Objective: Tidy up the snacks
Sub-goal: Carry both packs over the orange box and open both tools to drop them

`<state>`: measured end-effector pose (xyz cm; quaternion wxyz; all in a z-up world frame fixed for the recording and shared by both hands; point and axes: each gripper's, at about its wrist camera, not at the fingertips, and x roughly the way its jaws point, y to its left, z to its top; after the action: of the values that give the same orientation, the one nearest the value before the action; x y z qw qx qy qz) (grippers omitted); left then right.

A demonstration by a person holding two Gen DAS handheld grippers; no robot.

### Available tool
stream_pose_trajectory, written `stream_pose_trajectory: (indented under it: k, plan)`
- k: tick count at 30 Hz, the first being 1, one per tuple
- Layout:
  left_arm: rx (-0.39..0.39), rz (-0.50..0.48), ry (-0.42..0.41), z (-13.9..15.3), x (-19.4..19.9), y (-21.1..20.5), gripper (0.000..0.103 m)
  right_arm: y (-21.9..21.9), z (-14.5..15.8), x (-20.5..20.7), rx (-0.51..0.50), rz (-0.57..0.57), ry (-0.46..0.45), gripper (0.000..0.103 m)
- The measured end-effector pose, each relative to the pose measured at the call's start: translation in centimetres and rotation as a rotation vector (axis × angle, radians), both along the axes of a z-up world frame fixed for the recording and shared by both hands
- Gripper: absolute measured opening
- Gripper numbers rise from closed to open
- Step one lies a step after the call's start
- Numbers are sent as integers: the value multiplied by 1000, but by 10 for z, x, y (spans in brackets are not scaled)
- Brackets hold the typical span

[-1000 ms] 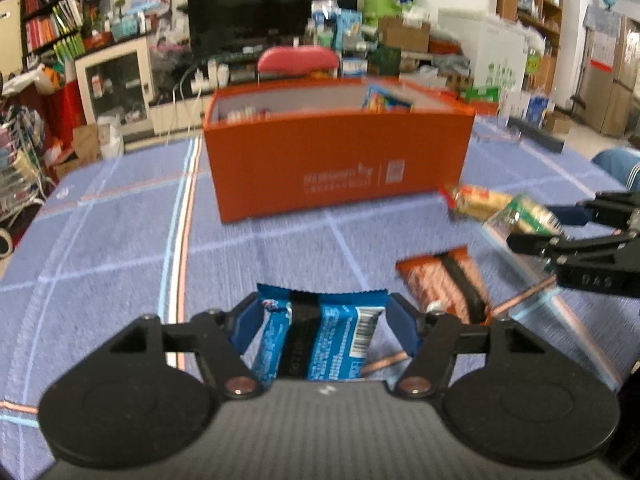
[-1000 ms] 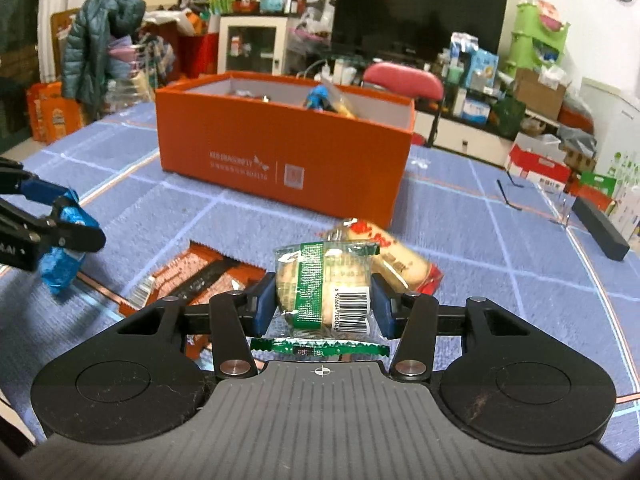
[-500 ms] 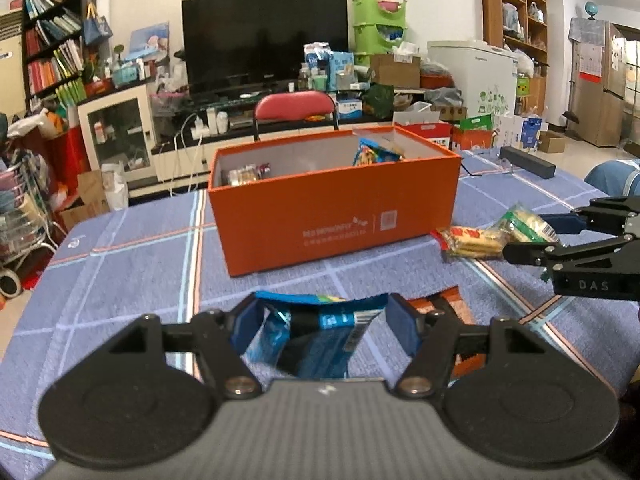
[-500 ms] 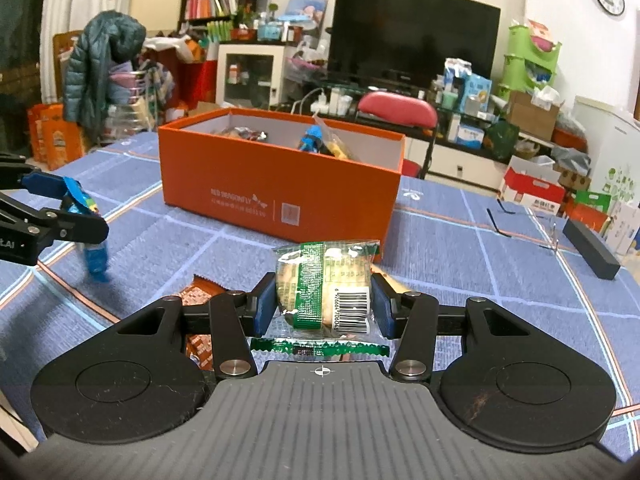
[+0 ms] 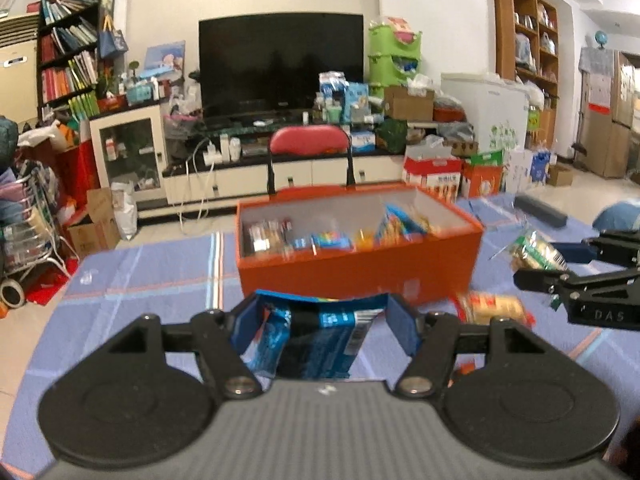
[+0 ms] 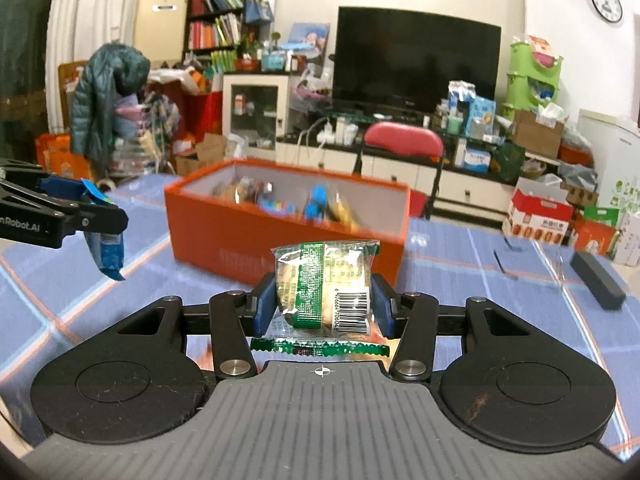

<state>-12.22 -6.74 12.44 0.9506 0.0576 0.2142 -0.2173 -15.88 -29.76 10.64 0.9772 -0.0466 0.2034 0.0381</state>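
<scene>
Both grippers had risen off the tabletop (image 5: 132,280): left gripper (image 5: 320,320) clamped on a blue snack packet (image 5: 308,336), right gripper (image 6: 322,304) clamped on a green-striped cracker packet (image 6: 324,284), orange box (image 6: 240,236) beyond.

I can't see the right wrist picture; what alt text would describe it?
A handheld right gripper clamps a green-striped clear snack packet above a blue checked tablecloth. Ahead sits an open orange box with snacks inside. At left, the left gripper holds a blue snack packet.
</scene>
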Motion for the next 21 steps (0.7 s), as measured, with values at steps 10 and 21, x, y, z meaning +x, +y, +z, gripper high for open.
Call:
stream_pose_trajectory:
  k: [10, 21]
  plan:
    - [-62, 18, -7, 61, 113, -34, 67, -7, 70, 128, 14, 13, -1, 34]
    - [-21, -20, 71, 36, 184, -95, 95, -36, 56, 227, -4, -50, 146, 47]
